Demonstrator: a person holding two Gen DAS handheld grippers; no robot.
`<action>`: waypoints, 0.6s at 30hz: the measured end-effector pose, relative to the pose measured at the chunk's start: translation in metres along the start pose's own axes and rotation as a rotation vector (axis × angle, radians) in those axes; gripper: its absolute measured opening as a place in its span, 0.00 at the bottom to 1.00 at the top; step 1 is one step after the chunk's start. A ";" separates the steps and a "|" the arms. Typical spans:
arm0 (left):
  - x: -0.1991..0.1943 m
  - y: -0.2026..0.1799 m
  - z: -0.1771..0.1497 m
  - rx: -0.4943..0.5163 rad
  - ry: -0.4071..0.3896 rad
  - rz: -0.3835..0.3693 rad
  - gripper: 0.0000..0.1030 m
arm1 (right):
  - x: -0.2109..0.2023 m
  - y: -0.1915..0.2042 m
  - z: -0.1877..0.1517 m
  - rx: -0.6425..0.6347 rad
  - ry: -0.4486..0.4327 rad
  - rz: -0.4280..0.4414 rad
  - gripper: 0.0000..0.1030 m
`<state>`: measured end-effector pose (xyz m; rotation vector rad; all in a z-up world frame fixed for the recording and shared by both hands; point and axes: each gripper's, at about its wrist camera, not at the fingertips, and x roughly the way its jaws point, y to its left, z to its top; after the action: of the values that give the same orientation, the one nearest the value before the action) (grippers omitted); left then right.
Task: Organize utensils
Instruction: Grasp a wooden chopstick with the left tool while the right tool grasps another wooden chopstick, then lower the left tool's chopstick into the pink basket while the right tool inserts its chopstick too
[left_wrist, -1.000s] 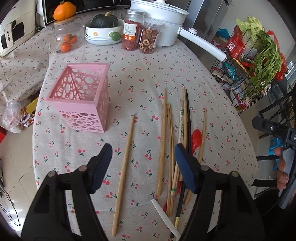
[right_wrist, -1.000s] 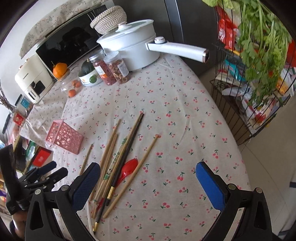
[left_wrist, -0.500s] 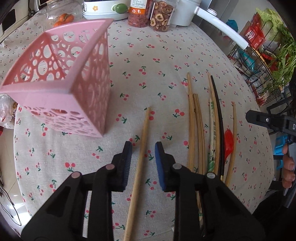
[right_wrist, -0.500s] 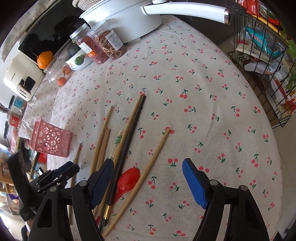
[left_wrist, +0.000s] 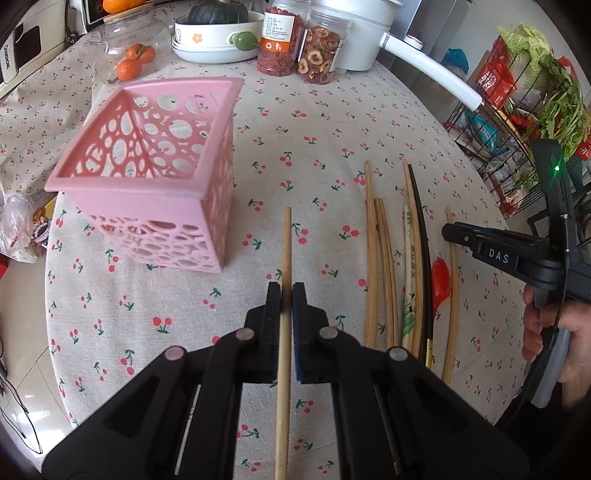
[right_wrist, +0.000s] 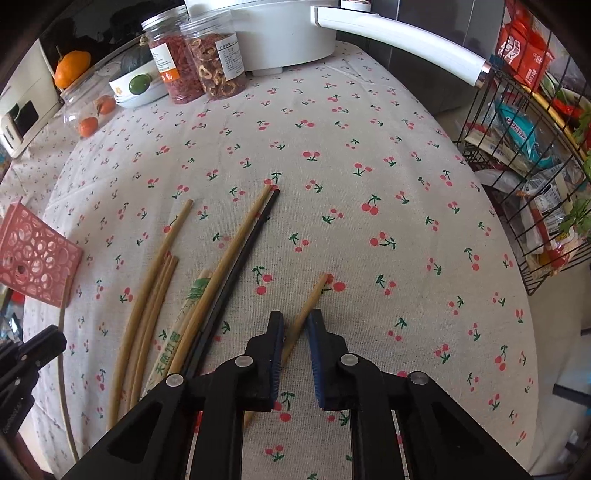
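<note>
My left gripper (left_wrist: 286, 291) is shut on a lone wooden chopstick (left_wrist: 286, 240) that points away from me, just right of the pink perforated holder (left_wrist: 155, 173). My right gripper (right_wrist: 295, 319) straddles another wooden chopstick (right_wrist: 314, 295) with a narrow gap still showing beside it. A row of several chopsticks (left_wrist: 391, 258), one of them black (right_wrist: 243, 266), and a red spoon (left_wrist: 441, 284) lie between the two grippers. The right gripper also shows at the right of the left wrist view (left_wrist: 448, 230).
At the table's far side stand two jars (left_wrist: 299, 44), a white pot (left_wrist: 369, 33) with a long handle (right_wrist: 402, 55), a bowl with a squash (left_wrist: 214, 33) and a glass jar of oranges (left_wrist: 129, 55). A wire rack of groceries (right_wrist: 532, 147) stands off the right edge.
My left gripper has closed onto the lone chopstick. My right gripper has dropped to the table and narrowed around the rightmost chopstick.
</note>
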<state>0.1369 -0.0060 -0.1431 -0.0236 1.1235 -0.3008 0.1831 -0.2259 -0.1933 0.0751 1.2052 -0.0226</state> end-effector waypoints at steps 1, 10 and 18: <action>-0.003 -0.001 0.001 0.003 -0.013 -0.002 0.07 | 0.001 -0.002 0.001 0.008 -0.010 0.020 0.10; -0.047 -0.002 0.001 0.003 -0.135 -0.037 0.07 | -0.037 -0.025 0.006 0.124 -0.165 0.175 0.05; -0.107 0.003 0.000 -0.003 -0.292 -0.067 0.07 | -0.117 -0.008 -0.010 0.040 -0.341 0.195 0.05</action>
<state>0.0957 0.0239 -0.0491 -0.1047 0.8345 -0.3433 0.1311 -0.2359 -0.0883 0.2157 0.8528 0.1076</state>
